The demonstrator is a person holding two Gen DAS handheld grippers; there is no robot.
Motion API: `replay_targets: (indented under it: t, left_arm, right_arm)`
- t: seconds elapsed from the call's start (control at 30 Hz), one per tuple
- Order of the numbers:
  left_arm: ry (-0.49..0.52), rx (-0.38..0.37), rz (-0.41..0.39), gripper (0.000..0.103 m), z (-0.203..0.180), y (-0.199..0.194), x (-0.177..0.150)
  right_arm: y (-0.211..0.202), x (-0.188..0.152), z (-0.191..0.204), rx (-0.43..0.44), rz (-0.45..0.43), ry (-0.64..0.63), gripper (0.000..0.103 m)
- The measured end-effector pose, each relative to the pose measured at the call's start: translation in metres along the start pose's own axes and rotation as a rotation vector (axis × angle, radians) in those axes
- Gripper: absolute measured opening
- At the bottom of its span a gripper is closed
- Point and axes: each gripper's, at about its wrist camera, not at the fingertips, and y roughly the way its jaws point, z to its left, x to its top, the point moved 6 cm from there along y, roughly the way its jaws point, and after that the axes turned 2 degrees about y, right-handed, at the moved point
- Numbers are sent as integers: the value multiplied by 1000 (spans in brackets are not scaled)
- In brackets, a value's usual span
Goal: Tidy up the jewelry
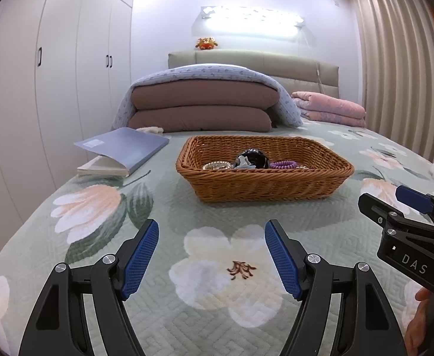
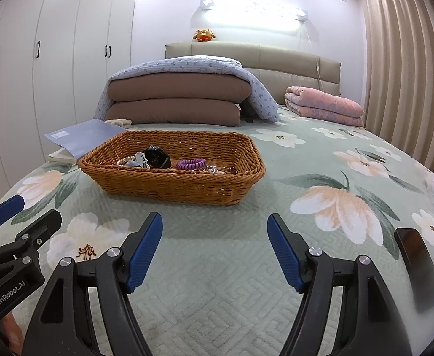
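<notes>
left wrist: left gripper (image 1: 211,238) w/ fingers spread wide, holding nothing, low over the bed (image 1: 163,207). basket (image 1: 264,182) sits ahead on the quilt; inside are a black watch (image 1: 254,157), purple coil (image 1: 282,164) & a beaded piece (image 1: 214,166). book (image 1: 122,149) left of basket. right gripper (image 1: 406,207) at right edge.

right wrist: right gripper (image 2: 214,237) also spread, empty. basket (image 2: 172,184) ahead-left, w/ watch (image 2: 157,156) & coil (image 2: 191,163) in it. dark phone (image 2: 418,270) lies on bed at right.

Background clutter on my feeds:
Book (image 1: 122,148) on floral quilt (image 1: 187,311), brown pillows (image 1: 199,109) under blue blanket (image 1: 217,72), pink blanket (image 1: 329,108), plush (image 1: 206,43) on headboard (image 1: 303,68), curtain (image 1: 395,59).
</notes>
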Motion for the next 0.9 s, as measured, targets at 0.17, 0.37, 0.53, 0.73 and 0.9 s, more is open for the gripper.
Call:
replay_targets:
  t: [0.17,0.37,0.53,0.73,0.9]
  left_arm:
    - [-28,-11,4,75,4,1,0]
    - [-31,-22,10,75,5,4,0]
    - [-21,-35,9,75,3,5,0]
    - [-16,-37,8,75,2,4,-1]
    - [-15,-38,10,75,2,5,-1]
  right_arm:
    - [-1,0,-1,-4,-4,6,75]
    - [-1,0,-3,2,0,19,75]
    - [0,0,-4,2,1,19,75]
    - [0,0,-4,2,4,18,75]
    - [1,0,-4,1,8,18,77]
